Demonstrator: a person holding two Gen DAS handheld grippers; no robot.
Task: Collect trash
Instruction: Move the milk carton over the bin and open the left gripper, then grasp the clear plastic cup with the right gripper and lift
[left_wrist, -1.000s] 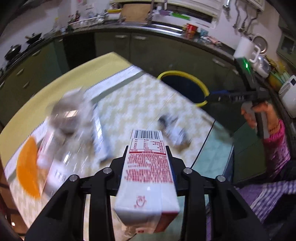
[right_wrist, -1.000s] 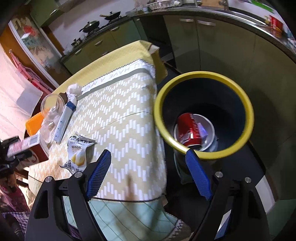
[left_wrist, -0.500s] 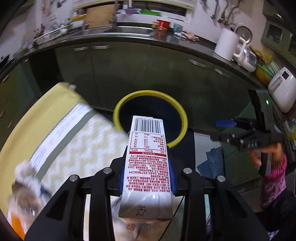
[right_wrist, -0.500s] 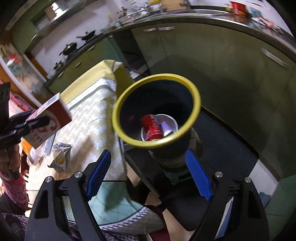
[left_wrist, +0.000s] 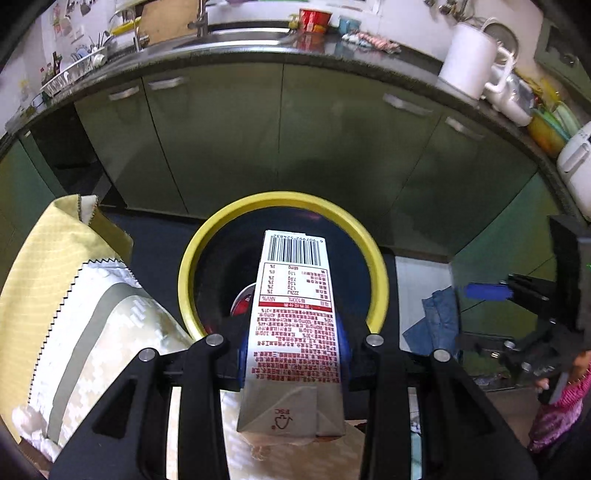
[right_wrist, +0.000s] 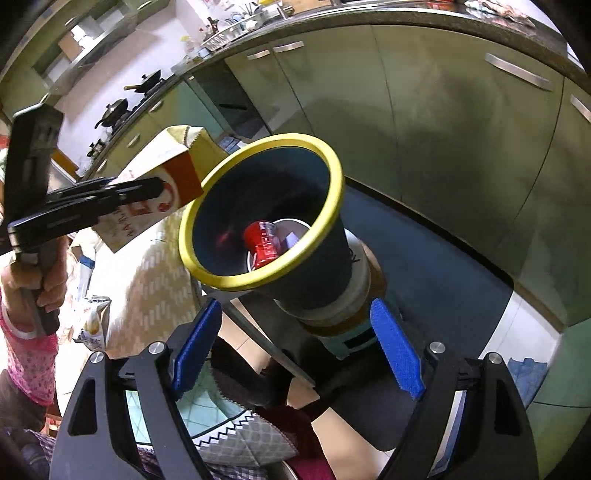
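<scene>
The left gripper (left_wrist: 293, 354) is clamped on a red-and-white drink carton (left_wrist: 295, 317), its blue pads pressing the two broad side panels near the folded end. The barcoded far end projects over the yellow rim of the dark trash bin (left_wrist: 380, 291). In the right wrist view the carton (right_wrist: 162, 192) sits level with the rim and just beside it, not yet inside. The carton is probably empty and light. Its paperboard walls are stiff along the edges but will cave under heavy squeeze, and the coated surface is likely slick. A hold across the flat panels close to a folded seam is therefore the firmest one. A red can (right_wrist: 264, 242) and a white cup (right_wrist: 295, 230) already lie at the bottom of the bin. The right gripper (right_wrist: 295, 350) is spread wide with nothing between its pads. More wrappers (right_wrist: 92, 325) remain on the chevron-patterned tablecloth (left_wrist: 110, 332).
</scene>
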